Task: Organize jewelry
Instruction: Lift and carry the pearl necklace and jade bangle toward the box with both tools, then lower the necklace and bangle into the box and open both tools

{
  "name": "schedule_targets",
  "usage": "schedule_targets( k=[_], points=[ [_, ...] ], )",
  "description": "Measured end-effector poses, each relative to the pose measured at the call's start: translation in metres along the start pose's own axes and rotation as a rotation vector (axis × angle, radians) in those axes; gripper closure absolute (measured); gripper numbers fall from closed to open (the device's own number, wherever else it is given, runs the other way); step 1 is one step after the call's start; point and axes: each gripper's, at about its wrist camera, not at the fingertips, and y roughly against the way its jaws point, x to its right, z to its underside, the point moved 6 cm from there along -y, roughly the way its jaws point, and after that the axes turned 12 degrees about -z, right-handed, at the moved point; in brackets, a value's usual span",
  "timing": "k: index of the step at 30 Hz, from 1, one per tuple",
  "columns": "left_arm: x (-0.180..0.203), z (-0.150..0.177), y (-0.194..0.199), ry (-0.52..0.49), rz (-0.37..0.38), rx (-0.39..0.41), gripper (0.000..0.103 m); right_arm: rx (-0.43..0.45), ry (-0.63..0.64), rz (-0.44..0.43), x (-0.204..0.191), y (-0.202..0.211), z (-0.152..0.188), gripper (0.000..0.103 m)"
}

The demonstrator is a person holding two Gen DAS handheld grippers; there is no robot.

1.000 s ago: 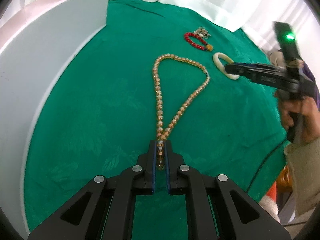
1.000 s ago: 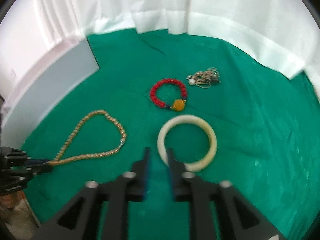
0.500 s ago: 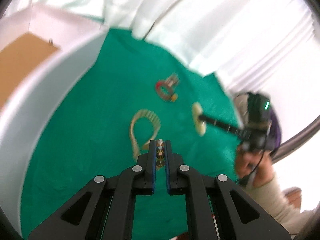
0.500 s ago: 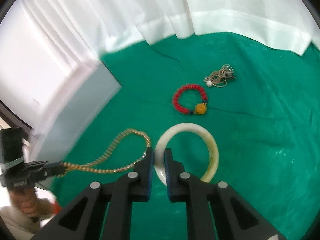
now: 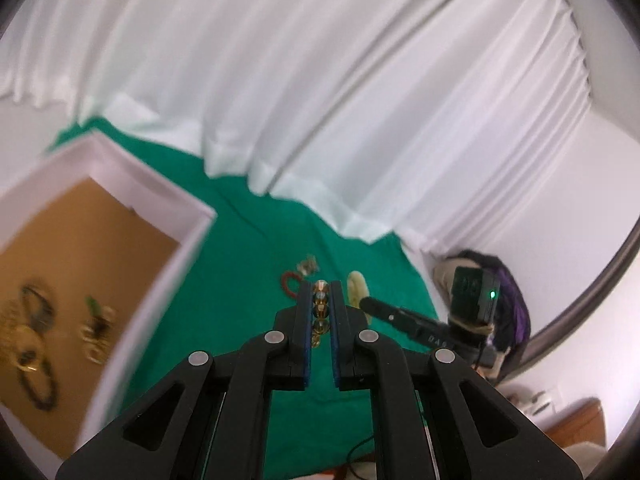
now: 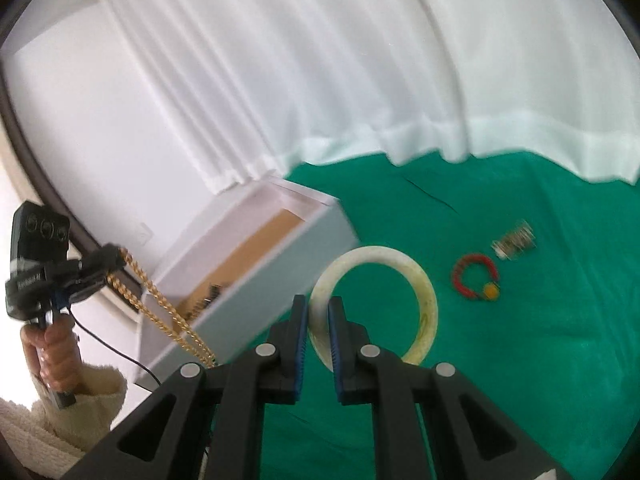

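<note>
My left gripper is shut on the amber bead necklace, lifted off the green cloth. From the right wrist view, that necklace hangs in a long loop from the left gripper, beside the white box. My right gripper is shut on the rim of the pale jade bangle, held in the air above the cloth. The left wrist view shows the bangle edge-on at the right gripper. A red bead bracelet and a tangled chain lie on the cloth.
The white box with a brown floor stands at the left and holds several jewelry pieces. White curtains hang behind the green cloth. A hand in a cream sleeve holds the left gripper.
Both grippers have risen and tilted up. The necklace has come off the cloth in the left gripper. The right gripper closed on the bangle's rim and lifted it.
</note>
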Motion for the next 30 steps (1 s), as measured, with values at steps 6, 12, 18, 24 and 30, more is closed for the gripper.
schedule_targets(
  k=[6,12,18,24,30],
  points=[
    [-0.028,-0.034,0.059,-0.009,-0.102,0.126,0.098,0.011,0.129,-0.085,-0.068,-0.032,-0.044,0.092],
    [-0.083,-0.054,0.072,0.013,-0.259,0.191,0.098,-0.037,0.206,-0.124,-0.105,-0.099,-0.076,0.092],
    [-0.150,-0.053,0.016,-0.014,-0.493,0.133,0.098,-0.150,0.216,-0.082,-0.100,-0.189,-0.080,0.092],
    [-0.201,-0.050,-0.066,0.004,-0.535,0.014,0.098,-0.286,0.233,0.012,-0.079,-0.265,-0.068,0.092],
    [-0.227,-0.037,-0.122,0.026,-0.549,-0.074,0.097,-0.396,0.273,0.129,-0.055,-0.314,-0.048,0.091]
  ],
)
